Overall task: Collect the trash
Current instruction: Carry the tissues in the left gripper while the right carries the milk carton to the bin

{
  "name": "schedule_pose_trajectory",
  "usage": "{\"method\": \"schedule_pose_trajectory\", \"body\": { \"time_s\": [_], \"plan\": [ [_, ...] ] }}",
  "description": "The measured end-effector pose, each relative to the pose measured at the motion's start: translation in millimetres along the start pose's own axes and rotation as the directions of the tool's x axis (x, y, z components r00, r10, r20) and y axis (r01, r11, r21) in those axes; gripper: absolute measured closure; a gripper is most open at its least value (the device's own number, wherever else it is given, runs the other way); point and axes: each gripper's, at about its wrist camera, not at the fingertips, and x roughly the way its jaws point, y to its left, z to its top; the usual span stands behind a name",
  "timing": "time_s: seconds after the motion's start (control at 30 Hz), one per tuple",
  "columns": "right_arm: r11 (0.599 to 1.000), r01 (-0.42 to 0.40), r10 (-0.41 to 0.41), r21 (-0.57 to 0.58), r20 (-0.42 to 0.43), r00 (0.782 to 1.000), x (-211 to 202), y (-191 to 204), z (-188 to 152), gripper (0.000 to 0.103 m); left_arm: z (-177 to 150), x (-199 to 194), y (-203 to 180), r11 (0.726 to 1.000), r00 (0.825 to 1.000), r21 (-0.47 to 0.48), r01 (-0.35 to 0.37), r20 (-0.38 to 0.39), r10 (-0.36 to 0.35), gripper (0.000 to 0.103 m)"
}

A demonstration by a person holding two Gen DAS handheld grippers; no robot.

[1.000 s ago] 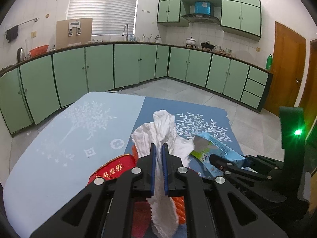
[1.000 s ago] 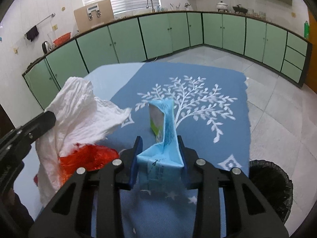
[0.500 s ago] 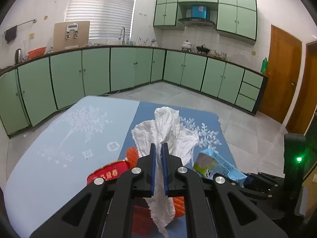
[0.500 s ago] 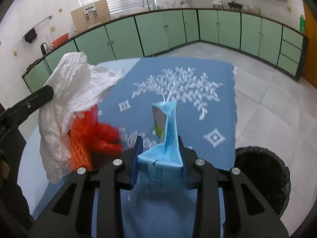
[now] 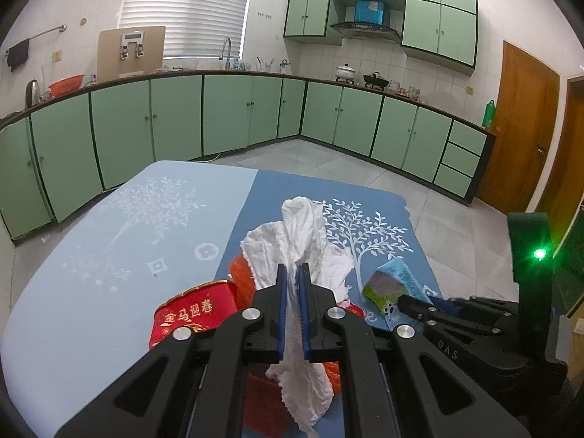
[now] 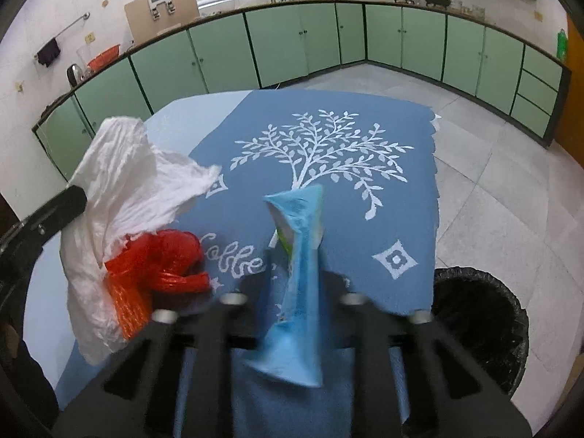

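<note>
Left tool (image 5: 292,273): its blue-lined jaws are pressed together on a crumpled white paper towel (image 5: 297,241), which sticks up above the fingertips and hangs down below them.
Paper towel, right wrist view: the white paper towel (image 6: 120,189) hangs at the left of that view, with a black finger of the left tool against its left edge.
Orange net (image 6: 160,266): a bunched piece of orange-red mesh shows under the lower edge of the paper towel; whether the left tool pinches it too, I cannot tell.
Right tool (image 6: 297,273): its jaws have just been closing on a light blue carton (image 6: 303,252), which is between them and now squeezed flat and narrow at the grip. The fingers are blurred in this view.
Carton, left wrist view: the light blue carton (image 5: 390,284) shows an open end with a green and white print, above the tip of the right tool (image 5: 412,303).
Red tin (image 5: 193,314): a round red container with gold characters sits on the desk just left of the left tool's fingers.
Desk (image 6: 365,226): covered by a cloth, pale blue on one half and darker blue on the other, printed with white trees.
Trash bin (image 6: 485,321): a black-lined bin stands on the floor just beside the desk's right edge, lower right in the right wrist view.
Surroundings: green kitchen cabinets (image 5: 175,124) run along the walls.
</note>
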Motion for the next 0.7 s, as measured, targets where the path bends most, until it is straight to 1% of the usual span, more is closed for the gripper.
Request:
{"method": "schedule_pose_trajectory", "body": {
  "time_s": [0.2, 0.5, 0.7],
  "plan": [
    [1.000, -0.005, 0.005, -0.017, 0.043, 0.999, -17.8, 2.5, 3.3, 0.096, 3.2, -11.4, 1.8, 1.000, 1.000, -0.003, 0.012, 0.028, -0.012, 0.096],
    [0.999, -0.028, 0.032, -0.029, 0.140, 0.990, -65.1, 5.6, 16.5, 0.096, 25.2, -43.8, -7.1, 0.999, 0.993, 0.001, 0.043, 0.112, -0.043, 0.096],
    [0.999, -0.027, 0.032, -0.028, 0.171, 0.985, -84.2, 5.7, 18.7, 0.096, 37.4, -58.3, -8.1, 0.997, 0.987, -0.015, 0.081, 0.142, -0.078, 0.096]
  ]
}}
